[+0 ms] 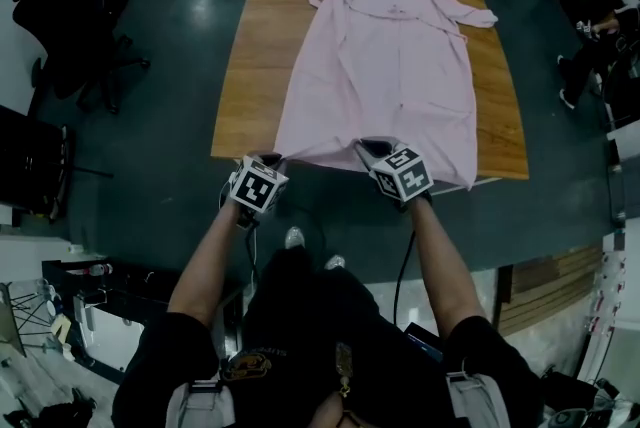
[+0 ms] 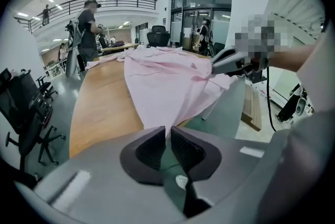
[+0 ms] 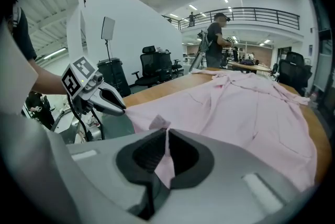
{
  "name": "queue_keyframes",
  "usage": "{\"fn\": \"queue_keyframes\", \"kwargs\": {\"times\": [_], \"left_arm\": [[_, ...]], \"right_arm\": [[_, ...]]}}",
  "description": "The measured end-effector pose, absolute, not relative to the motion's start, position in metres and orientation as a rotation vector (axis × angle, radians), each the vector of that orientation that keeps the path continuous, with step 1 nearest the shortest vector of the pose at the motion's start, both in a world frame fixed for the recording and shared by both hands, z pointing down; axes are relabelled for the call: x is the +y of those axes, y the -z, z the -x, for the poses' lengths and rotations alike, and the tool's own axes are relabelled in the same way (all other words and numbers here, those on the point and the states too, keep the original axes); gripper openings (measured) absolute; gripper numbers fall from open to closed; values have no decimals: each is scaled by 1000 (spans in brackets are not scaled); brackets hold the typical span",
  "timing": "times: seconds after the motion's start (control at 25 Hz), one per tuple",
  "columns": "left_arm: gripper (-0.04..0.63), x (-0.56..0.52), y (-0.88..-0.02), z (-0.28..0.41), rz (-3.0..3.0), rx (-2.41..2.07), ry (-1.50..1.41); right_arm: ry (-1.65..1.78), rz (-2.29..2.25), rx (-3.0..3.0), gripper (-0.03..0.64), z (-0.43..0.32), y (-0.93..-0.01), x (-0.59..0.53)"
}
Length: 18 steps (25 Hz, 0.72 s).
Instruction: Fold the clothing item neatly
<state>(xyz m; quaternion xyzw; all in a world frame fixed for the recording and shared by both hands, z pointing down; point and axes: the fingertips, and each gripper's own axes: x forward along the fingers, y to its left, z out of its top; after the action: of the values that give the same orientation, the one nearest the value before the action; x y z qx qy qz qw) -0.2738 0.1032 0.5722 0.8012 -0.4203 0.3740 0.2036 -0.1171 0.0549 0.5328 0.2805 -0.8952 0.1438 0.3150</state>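
I hold the near hem of the robe (image 1: 385, 66). My left gripper (image 1: 266, 159) pinches its left corner, and my right gripper (image 1: 372, 148) pinches the middle. The robe lies long on the tabletop (image 1: 250, 66), stretching straight away from me, so I think the fold goes forward.

Both claws are chunky light-grey plastic with dark ribbed pads (image 2: 151, 147) inside. The left claw (image 1: 268, 157) and right claw (image 1: 366, 147) each carry a white cube (image 1: 258, 188) with black square markers. A black cable (image 1: 403, 266) trails off the right one. The person's wearing a black short-sleeved tee (image 1: 300, 356), light shoes (image 1: 294, 237) and pale grey shoulder straps (image 1: 203, 403).
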Motion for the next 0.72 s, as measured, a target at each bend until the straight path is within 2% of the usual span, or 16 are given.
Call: {"fn": "queue_keyframes", "kwargs": {"times": [0.2, 0.56, 0.72], "left_arm": [[64, 110, -573, 259, -2274, -1108, -1093], [63, 92, -566, 267, -2218, -1206, -1091], [63, 67, -556, 262, -2219, -1258, -1035]], "right_arm": [[-393, -803, -2311, 14, 89, -550, 55], [-423, -798, -2232, 18, 67, -587, 62], [-418, -713, -2196, 47, 65, -591, 76]]}}
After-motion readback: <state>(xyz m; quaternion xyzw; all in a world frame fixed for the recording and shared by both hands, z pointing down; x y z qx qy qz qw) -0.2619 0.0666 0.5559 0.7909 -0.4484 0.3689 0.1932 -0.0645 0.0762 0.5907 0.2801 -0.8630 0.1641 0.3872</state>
